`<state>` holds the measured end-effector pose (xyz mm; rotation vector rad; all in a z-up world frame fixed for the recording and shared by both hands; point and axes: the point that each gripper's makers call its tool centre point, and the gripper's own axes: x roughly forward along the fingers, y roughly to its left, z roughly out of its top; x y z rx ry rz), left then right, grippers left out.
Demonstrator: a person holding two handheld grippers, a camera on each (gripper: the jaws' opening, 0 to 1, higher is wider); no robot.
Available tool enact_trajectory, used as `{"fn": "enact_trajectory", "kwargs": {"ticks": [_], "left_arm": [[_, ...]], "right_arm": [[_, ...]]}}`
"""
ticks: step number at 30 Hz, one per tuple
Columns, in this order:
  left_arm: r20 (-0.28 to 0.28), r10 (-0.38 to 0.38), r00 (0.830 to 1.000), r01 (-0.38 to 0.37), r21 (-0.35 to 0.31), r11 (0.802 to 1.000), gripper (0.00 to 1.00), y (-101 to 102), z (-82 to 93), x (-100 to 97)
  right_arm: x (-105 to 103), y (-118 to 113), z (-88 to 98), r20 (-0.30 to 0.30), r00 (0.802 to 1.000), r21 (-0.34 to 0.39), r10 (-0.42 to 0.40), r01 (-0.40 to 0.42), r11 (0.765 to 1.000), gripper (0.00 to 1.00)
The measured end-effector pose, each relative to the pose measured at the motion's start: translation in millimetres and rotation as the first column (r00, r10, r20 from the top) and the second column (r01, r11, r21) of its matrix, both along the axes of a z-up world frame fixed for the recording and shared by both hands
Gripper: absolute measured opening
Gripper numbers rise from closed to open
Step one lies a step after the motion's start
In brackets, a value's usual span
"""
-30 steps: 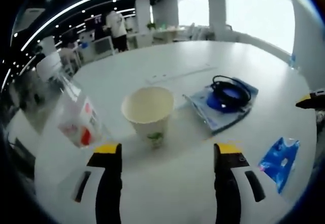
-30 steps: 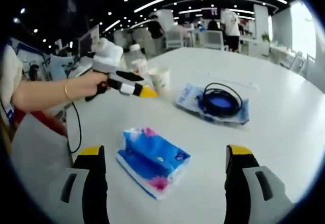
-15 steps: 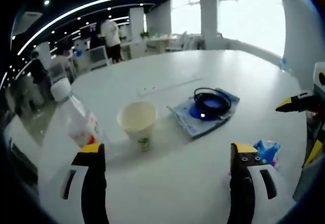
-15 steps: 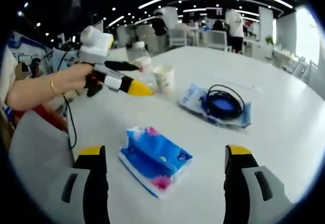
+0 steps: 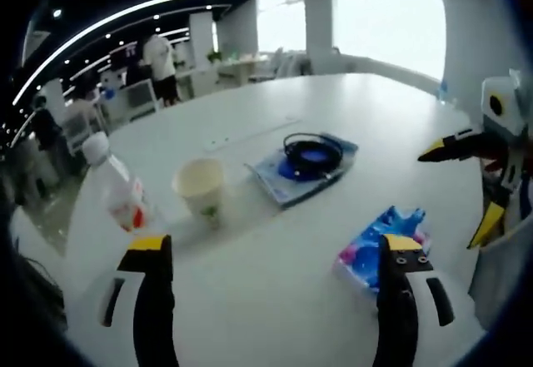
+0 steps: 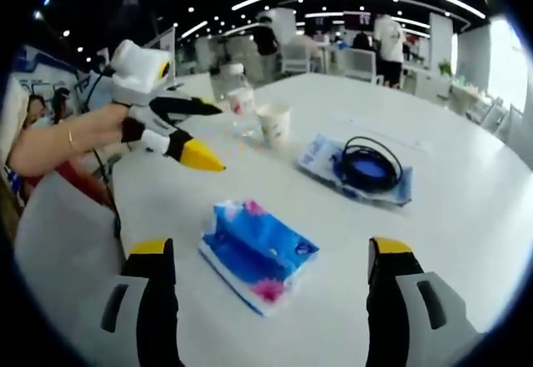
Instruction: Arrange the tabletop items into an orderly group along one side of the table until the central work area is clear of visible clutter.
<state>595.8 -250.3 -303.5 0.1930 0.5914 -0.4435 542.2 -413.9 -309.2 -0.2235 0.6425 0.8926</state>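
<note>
My left gripper [image 5: 271, 255] has its fingers [image 5: 148, 259] spread wide with nothing between them, hanging above the white surface [image 5: 250, 292]. My right gripper [image 6: 271, 255] is likewise spread wide and empty above the same surface.

In the right gripper view the blue tissue pack [image 6: 256, 252] lies nearest, at 12 o'clock just past the fingertips. Beyond it, at 1 o'clock, a black cable coil [image 6: 366, 167] sits on a blue packet [image 6: 321, 157]. Farther, at 12 o'clock, stand the paper cup [image 6: 274, 124] and, just beside it, the plastic bottle [image 6: 240, 99].

Since a second ago my left gripper has pulled back: the cup [image 5: 200, 187], then close between its fingers, now stands well off at 11 o'clock, and the tissue pack [image 5: 375, 246] has come beside its right finger.
</note>
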Motion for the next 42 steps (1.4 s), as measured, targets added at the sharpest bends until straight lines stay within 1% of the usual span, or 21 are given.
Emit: {"fn": "enact_trajectory", "kwargs": {"ticks": [1,4,7,8,9,10,14,15,18,20,23,25,26,29,30,33,37,39,40,41,42], "left_arm": [[-0.009,-0.009,1.000,0.009,0.008,1.000,0.99,-1,-1.9,-3.1],[-0.014,-0.026,1.000,0.026,-0.017,1.000,0.99,-5,-1.7,-9.6],[-0.042,-0.056,0.998,0.056,0.009,0.998,0.96,-7,-7.3,-19.0],[-0.058,-0.065,0.996,0.065,0.004,0.998,0.95,-9,-9.8,-23.5],[-0.069,-0.062,0.996,0.061,-0.012,0.998,0.92,-11,-11.2,-26.2],[-0.085,-0.082,0.993,0.079,-0.036,0.996,0.91,-16,-13.1,-32.1],[-0.120,-0.091,0.989,0.086,-0.048,0.995,0.79,-24,-21.2,-43.0],[-0.134,-0.100,0.986,0.093,-0.059,0.994,0.76,-25,-23.5,-44.8],[-0.148,-0.122,0.981,0.114,-0.065,0.991,0.71,-31,-28.6,-51.3],[-0.156,-0.129,0.979,0.120,-0.061,0.991,0.63,-32,-32.3,-53.2],[-0.175,-0.137,0.975,0.123,-0.090,0.988,0.54,-36,-38.5,-58.1],[-0.193,-0.138,0.972,0.120,-0.100,0.988,0.52,-38,-42.9,-60.6],[-0.227,-0.127,0.966,0.102,-0.119,0.988,0.50,-39,-48.3,-63.9],[-0.240,-0.117,0.964,0.083,-0.150,0.985,0.43,-42,-52.4,-65.7],[-0.247,-0.116,0.962,0.080,-0.149,0.986,0.41,-42,-54.1,-66.3],[-0.262,-0.111,0.959,0.075,-0.143,0.987,0.39,-43,-58.3,-67.7],[-0.274,-0.118,0.954,0.076,-0.160,0.984,0.32,-48,-59.9,-69.8],[-0.276,-0.113,0.954,0.072,-0.155,0.985,0.33,-48,-62.7,-69.8],[-0.287,-0.118,0.951,0.073,-0.163,0.984,0.32,-50,-64.6,-71.3],[-0.302,-0.119,0.946,0.069,-0.171,0.983,0.30,-51,-66.1,-73.5],[-0.300,-0.116,0.947,0.064,-0.177,0.982,0.28,-52,-66.3,-73.2]], "right_arm": [[0,-1,-0.9,-0.003,1.000,0.000,0.000,0.000,1.000,0.93],[-1,-1,-1.1,-0.003,1.000,0.024,-0.009,0.009,1.000,0.91],[-3,-2,-4.7,-0.025,1.000,0.040,-0.012,0.013,0.999,0.88],[-4,-2,-6.1,-0.027,1.000,0.039,-0.011,0.013,0.999,0.87],[-4,-2,-8.3,-0.032,0.999,0.036,-0.012,0.014,0.999,0.86],[-5,-3,-9.7,-0.033,0.999,0.033,-0.013,0.014,0.999,0.86],[-6,-6,-16.8,-0.042,0.999,0.025,-0.021,0.022,0.999,0.81],[-7,-6,-17.7,-0.043,0.999,0.028,-0.025,0.026,0.999,0.78],[-6,-6,-22.1,-0.040,0.998,0.030,-0.038,0.039,0.999,0.72],[-6,-6,-26.7,-0.038,0.998,0.023,-0.042,0.042,0.999,0.72],[-7,-6,-33.8,-0.046,0.998,0.013,-0.042,0.042,0.999,0.66],[-9,-6,-37.1,-0.041,0.998,0.004,-0.037,0.037,0.999,0.60],[-9,-5,-39.4,-0.038,0.998,-0.001,-0.040,0.040,0.999,0.57],[-11,-3,-45.4,-0.041,0.998,-0.013,-0.040,0.040,0.999,0.51],[-11,-4,-47.8,-0.044,0.998,-0.014,-0.038,0.038,0.999,0.50],[-16,-3,-54.7,-0.081,0.996,-0.030,-0.021,0.018,0.999,0.48],[-17,-3,-57.2,-0.087,0.996,-0.033,-0.022,0.019,0.999,0.44],[-15,-4,-57.5,-0.091,0.995,-0.024,-0.038,0.036,0.999,0.38],[-14,-4,-58.4,-0.096,0.995,-0.023,-0.040,0.038,0.999,0.35],[-13,-5,-59.3,-0.099,0.994,-0.027,-0.042,0.039,0.999,0.33],[-13,-5,-60.1,-0.098,0.994,-0.035,-0.044,0.041,0.999,0.30]]}}
